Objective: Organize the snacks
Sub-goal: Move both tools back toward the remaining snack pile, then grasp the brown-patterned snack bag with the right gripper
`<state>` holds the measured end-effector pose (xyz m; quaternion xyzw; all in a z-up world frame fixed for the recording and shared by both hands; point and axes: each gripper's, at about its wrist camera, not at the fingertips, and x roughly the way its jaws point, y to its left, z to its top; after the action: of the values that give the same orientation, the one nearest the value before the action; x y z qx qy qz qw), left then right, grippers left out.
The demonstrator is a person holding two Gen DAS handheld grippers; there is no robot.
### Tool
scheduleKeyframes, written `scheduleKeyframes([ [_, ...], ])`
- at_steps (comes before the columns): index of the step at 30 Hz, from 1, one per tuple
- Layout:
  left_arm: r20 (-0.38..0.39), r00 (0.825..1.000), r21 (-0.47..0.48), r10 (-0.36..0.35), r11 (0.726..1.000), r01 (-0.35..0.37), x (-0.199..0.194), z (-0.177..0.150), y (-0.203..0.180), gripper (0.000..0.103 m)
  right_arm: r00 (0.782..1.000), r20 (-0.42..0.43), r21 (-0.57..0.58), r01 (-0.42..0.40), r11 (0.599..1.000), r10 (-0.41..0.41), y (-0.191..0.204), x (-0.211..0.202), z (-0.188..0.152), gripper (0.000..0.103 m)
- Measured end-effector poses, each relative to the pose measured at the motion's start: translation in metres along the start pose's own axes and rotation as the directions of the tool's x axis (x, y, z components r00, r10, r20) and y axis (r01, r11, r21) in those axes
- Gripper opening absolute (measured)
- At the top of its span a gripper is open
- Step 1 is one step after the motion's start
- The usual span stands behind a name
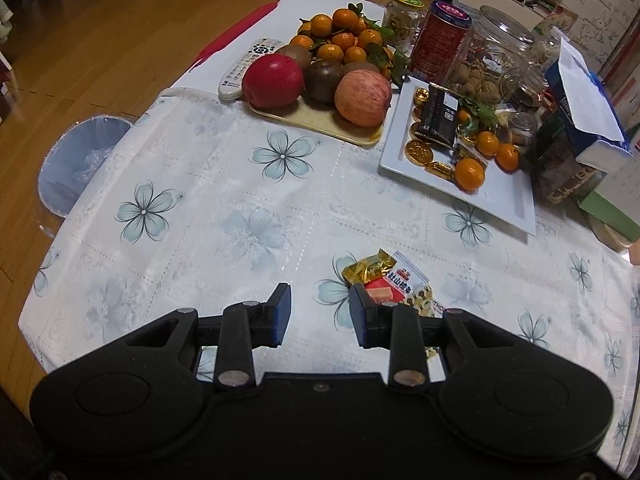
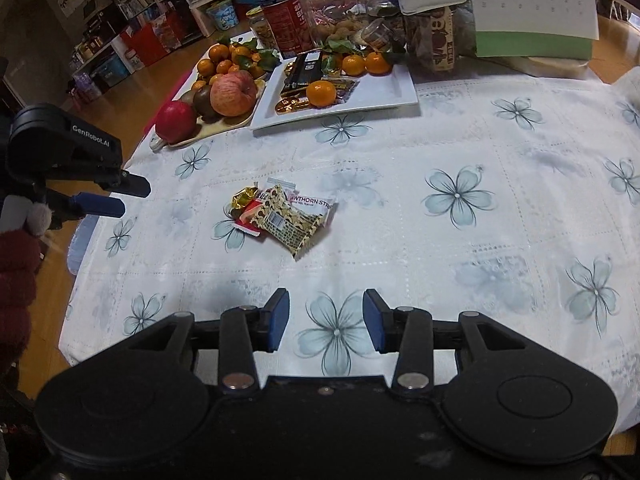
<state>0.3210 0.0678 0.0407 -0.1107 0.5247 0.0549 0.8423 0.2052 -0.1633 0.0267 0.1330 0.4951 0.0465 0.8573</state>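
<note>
Snack packets [image 2: 280,216] lie in a small heap on the bench [image 2: 400,208], on its flowered cloth, well in front of the right gripper [image 2: 326,318] and a little to its left. In the left wrist view the same heap sits just beyond the right finger of the left gripper [image 1: 320,312], partly hidden by it. Both grippers are released, with the jaws apart and only cloth between them; neither touches a packet. At the far side a white rectangular plate [image 2: 384,92] holds gold coins, a dark bar [image 2: 304,70] and some mandarins [image 2: 320,93]. Beside it a cream tray [image 1: 320,124] carries two apples, kiwis and more mandarins. Behind them stand glass jars [image 1: 492,56] with nuts and a red tin [image 1: 440,40].
</note>
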Motion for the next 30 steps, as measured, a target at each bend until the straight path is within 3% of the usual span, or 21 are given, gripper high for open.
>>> scheduleKeyframes([
  [2,-0.015,1.000,-0.006,0.015,1.000,-0.015,0.013,-0.002,0.004,0.040,1.000,-0.012,-0.019,0.010,1.000,-0.010,0.008,0.015,0.012,0.043],
  [4,-0.087,0.996,-0.029,0.021,0.999,-0.024,0.026,0.000,0.009,0.040,1.000,-0.025,-0.033,0.014,0.999,-0.015,0.016,0.030,0.024,0.043],
  [8,-0.171,0.982,-0.105,-0.085,0.992,0.068,0.034,0.009,0.022,0.040,0.998,-0.057,-0.031,0.016,0.999,-0.018,0.032,0.069,0.050,0.043],
  [18,-0.172,0.973,-0.278,-0.157,0.955,0.105,0.035,0.027,0.057,0.040,0.998,-0.058,0.012,0.036,0.999,-0.035,0.062,0.151,0.098,0.043],
  [24,-0.149,0.982,-0.244,-0.114,0.967,0.075,0.033,0.029,0.054,0.040,0.997,-0.044,-0.025,0.070,0.997,-0.071,0.085,0.185,0.112,0.043],
  [30,-0.159,0.977,-0.246,-0.143,0.964,0.101,0.034,0.028,0.055,0.040,0.995,-0.042,-0.023,0.094,0.995,-0.095,0.075,0.189,0.095,0.042],
])
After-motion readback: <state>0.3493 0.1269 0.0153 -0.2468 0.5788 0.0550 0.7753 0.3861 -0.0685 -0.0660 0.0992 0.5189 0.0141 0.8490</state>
